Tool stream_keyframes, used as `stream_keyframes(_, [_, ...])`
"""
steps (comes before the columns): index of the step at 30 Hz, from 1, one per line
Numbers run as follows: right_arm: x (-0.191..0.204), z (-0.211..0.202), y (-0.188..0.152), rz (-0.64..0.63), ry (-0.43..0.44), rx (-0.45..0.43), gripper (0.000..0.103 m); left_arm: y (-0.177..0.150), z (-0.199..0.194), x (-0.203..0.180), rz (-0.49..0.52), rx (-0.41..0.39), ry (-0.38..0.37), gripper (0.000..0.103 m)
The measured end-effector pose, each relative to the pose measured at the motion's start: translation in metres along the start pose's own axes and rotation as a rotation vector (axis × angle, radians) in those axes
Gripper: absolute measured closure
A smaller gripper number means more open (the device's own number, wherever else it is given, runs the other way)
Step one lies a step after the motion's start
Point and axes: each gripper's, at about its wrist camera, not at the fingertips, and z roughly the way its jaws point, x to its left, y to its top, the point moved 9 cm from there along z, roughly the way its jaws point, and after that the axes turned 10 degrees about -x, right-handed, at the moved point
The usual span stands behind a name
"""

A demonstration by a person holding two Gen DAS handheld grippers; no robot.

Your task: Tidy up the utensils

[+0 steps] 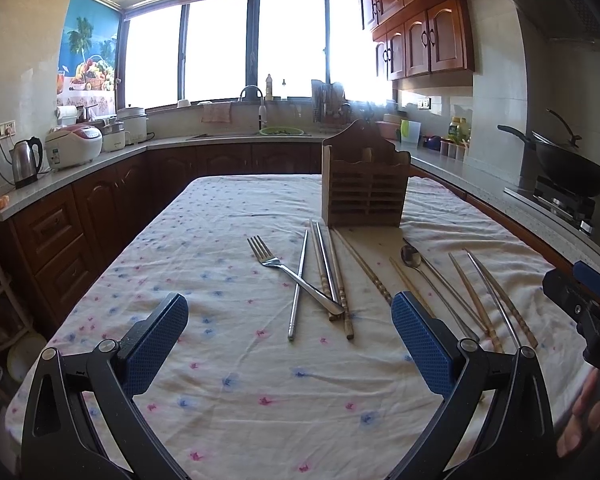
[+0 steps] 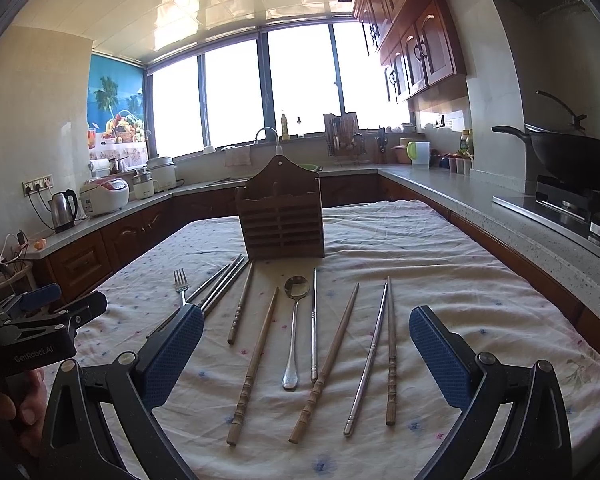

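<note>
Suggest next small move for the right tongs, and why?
Probably lower the right tongs onto the spoon and close on its handle. Both tongs are open and hold nothing, the spoon lies by itself on the tablecloth almost straight ahead between the pads, touching no chopstick, and the wooden holder stands just beyond it.

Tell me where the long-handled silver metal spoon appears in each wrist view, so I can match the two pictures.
Left wrist view: the long-handled silver metal spoon lies right of centre, its handle running behind the right blue pad.
Right wrist view: the spoon lies near the centre, bowl pointing away.
Shared landmark: the slatted brown wooden utensil holder stands on the floral tablecloth just beyond the spoon's bowl.
</note>
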Motion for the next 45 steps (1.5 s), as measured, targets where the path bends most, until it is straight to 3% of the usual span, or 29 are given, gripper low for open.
stream_keyframes(9, [0.004, 0.010, -0.002, 0.030, 0.047, 0.048, 0.000, -0.003, 0.017, 0.009, -0.051, 0.064, -0.025, 0.000])
stream_keyframes(19, [0.018, 0.056, 0.001, 0.100, 0.163, 0.212, 0.002, 0.005, 0.067, 0.034, -0.145, 0.178, -0.049, 0.003])
stream_keyframes(22, [0.021, 0.074, 0.001, 0.114, 0.182, 0.261, 0.006, 0.007, 0.085, 0.042, -0.161, 0.211, -0.058, 0.006])
stream_keyframes(27, [0.024, 0.103, -0.004, 0.149, 0.211, 0.340, 0.025, 0.008, 0.116, 0.051, -0.184, 0.270, -0.076, 0.015])
stream_keyframes(33, [0.020, 0.142, -0.016, 0.141, 0.210, 0.432, 0.041, 0.002, 0.154, 0.062, -0.184, 0.337, -0.088, 0.025])
stream_keyframes(39, [0.013, 0.181, -0.037, 0.155, 0.207, 0.543, 0.052, -0.006, 0.194, 0.069, -0.177, 0.403, -0.093, 0.034])
stream_keyframes(45, [0.002, 0.210, -0.056, 0.160, 0.181, 0.605, 0.055, -0.011, 0.222, 0.063, -0.130, 0.437, -0.110, 0.036])
